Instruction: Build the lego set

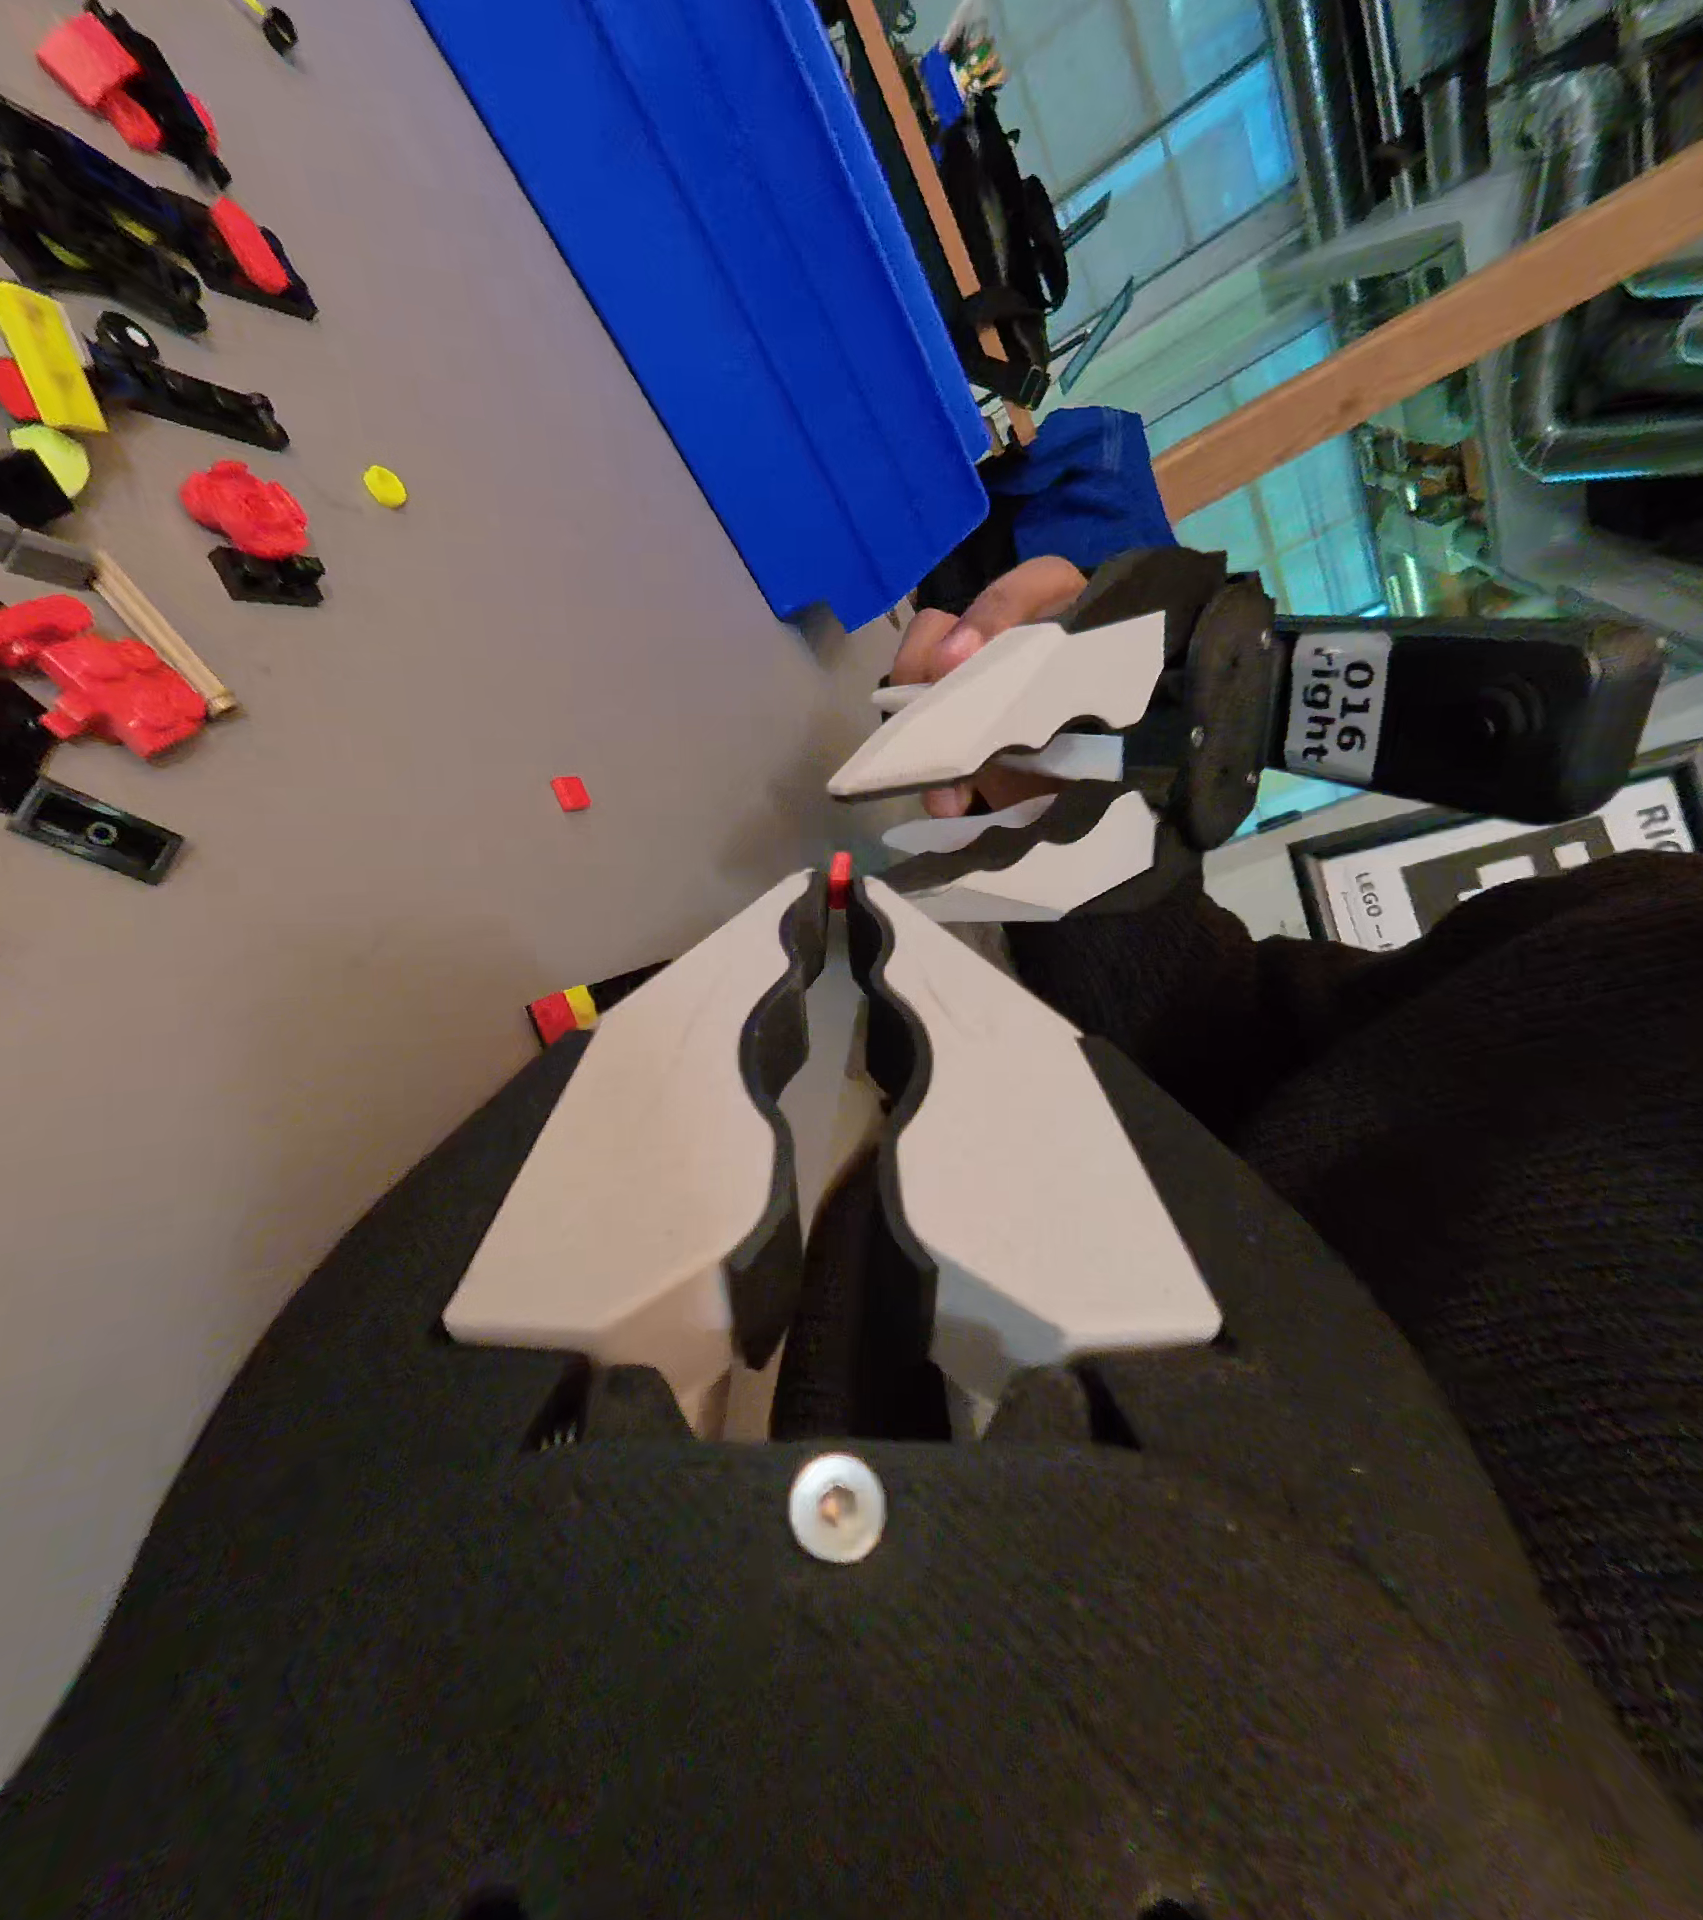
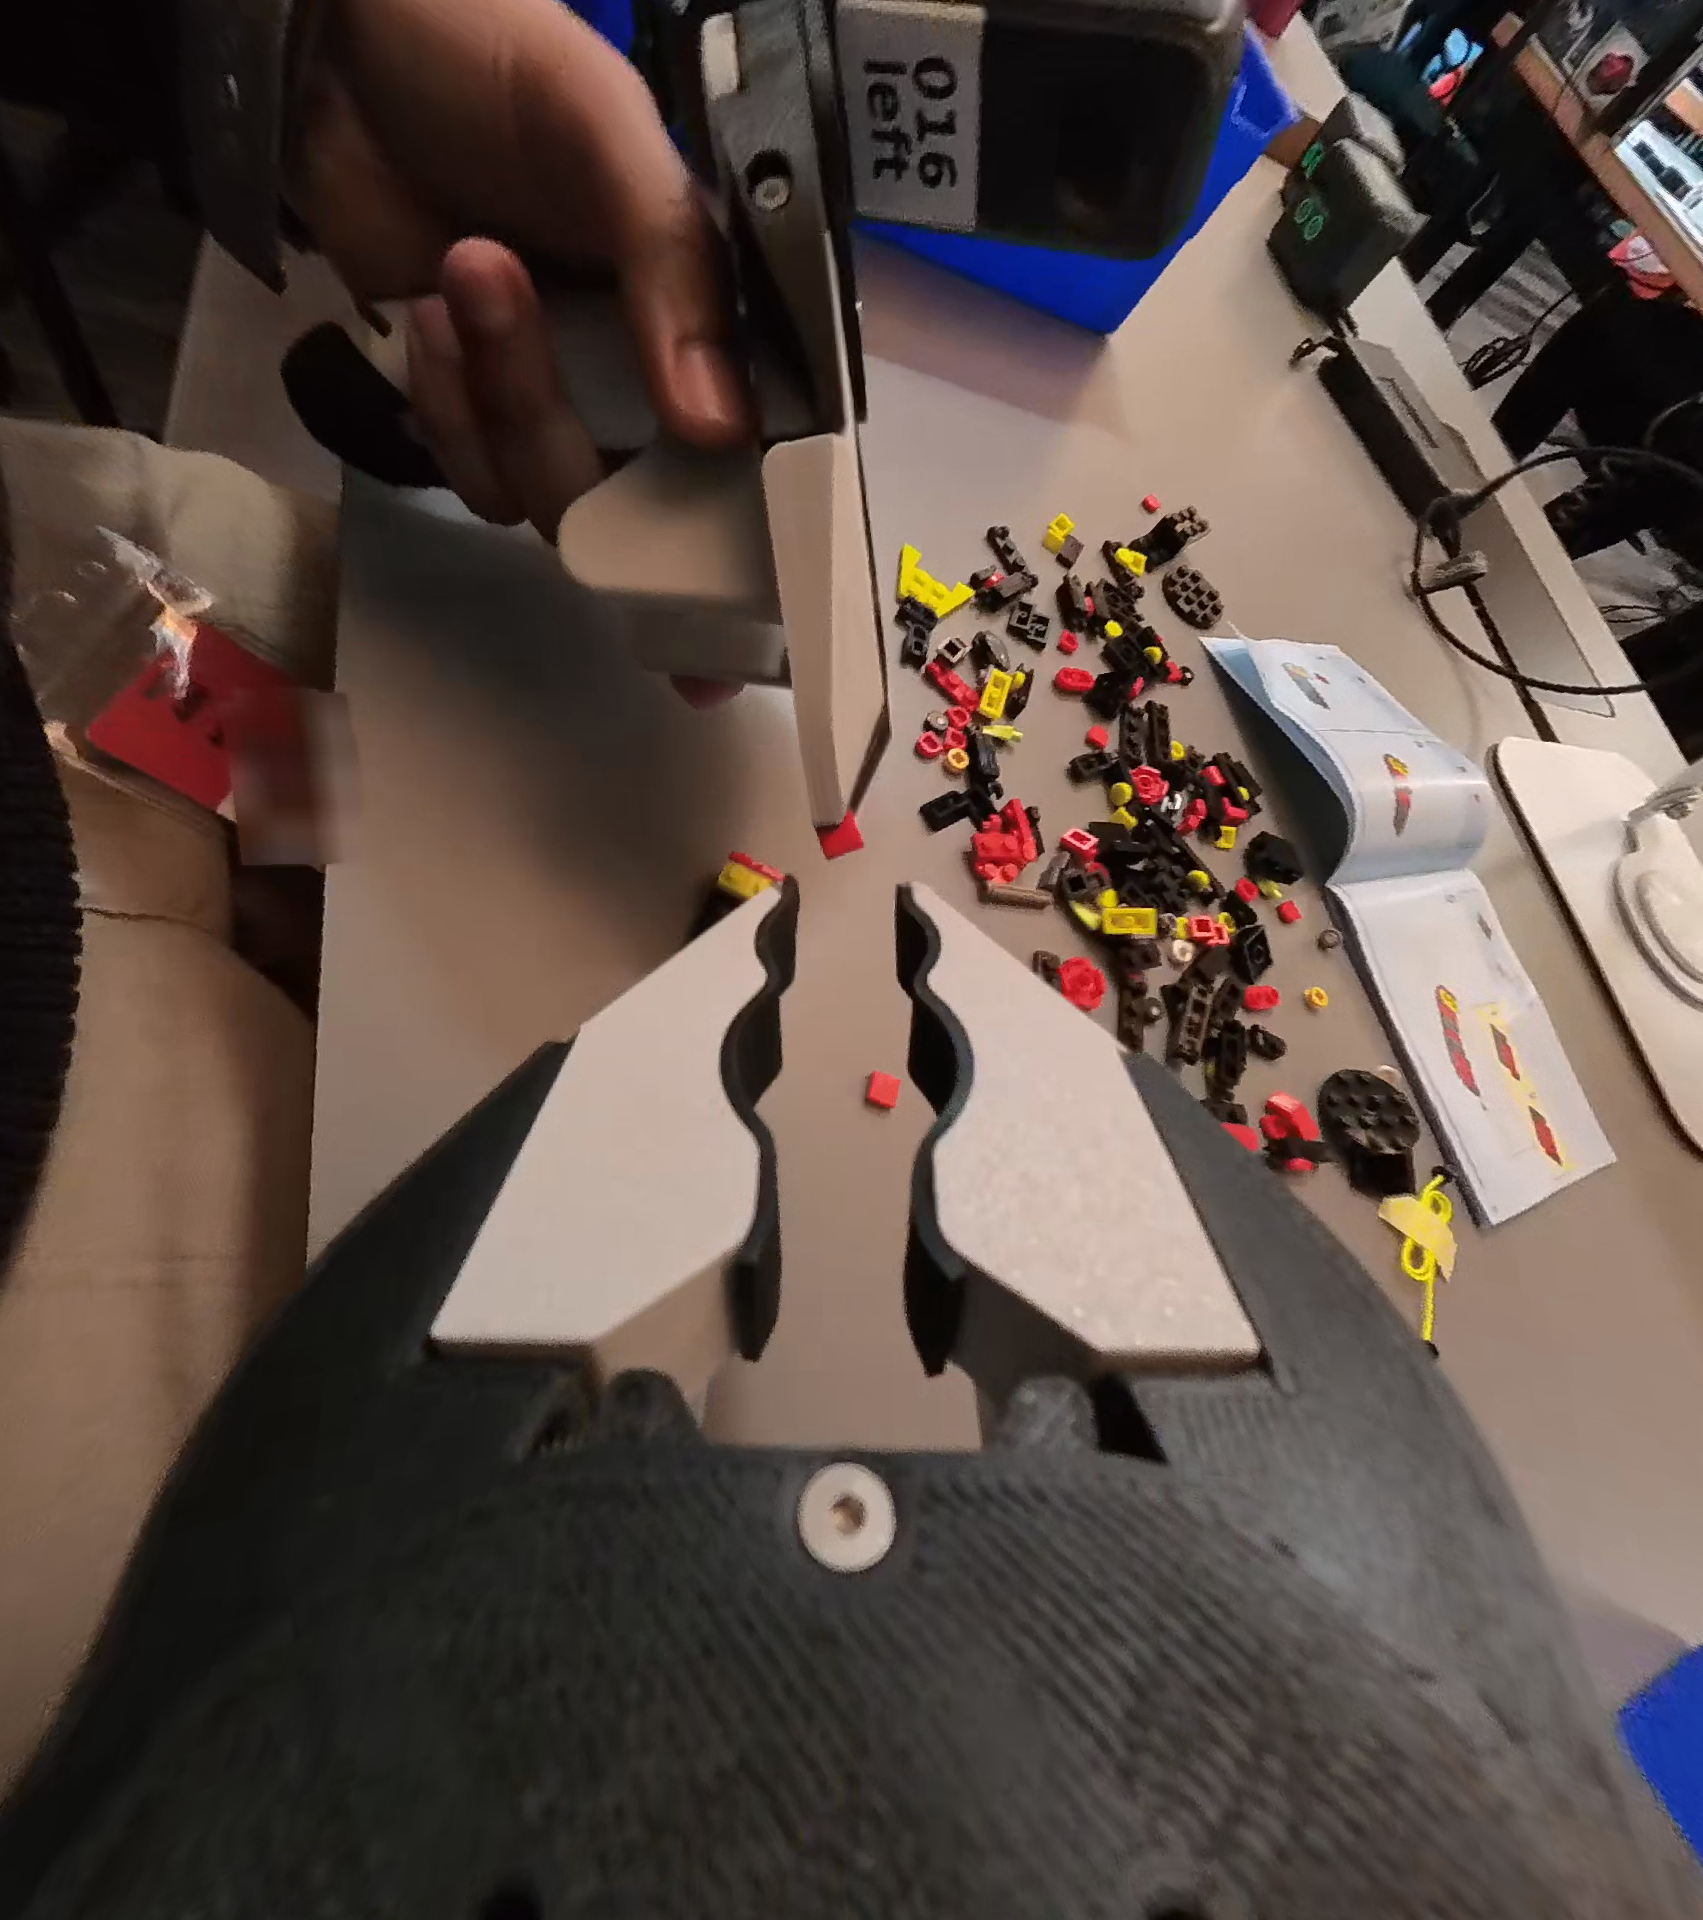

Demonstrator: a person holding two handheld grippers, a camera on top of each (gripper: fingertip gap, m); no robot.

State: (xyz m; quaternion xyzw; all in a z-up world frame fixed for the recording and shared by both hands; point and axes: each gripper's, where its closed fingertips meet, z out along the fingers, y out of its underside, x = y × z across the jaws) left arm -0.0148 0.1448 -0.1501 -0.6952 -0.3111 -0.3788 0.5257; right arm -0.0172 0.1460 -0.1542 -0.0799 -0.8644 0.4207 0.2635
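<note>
Red tile (image 1: pixel 839 865) sits pinched in the left gripper (image 1: pixel 831 894); right gripper (image 2: pixel 845 899), centre frame, gapes empty. Better take it squarely, by its edges.

My right gripper (image 2: pixel 844 899) is spread apart over the grey table (image 2: pixel 535 665), holding nothing. Between its fingers lies a small red tile (image 2: pixel 883 1089). The left gripper (image 2: pixel 842 821) points down and pinches a red piece (image 2: pixel 841 837). To the right are loose bricks (image 2: pixel 1127 790) and an open booklet (image 2: pixel 1429 894).
</note>
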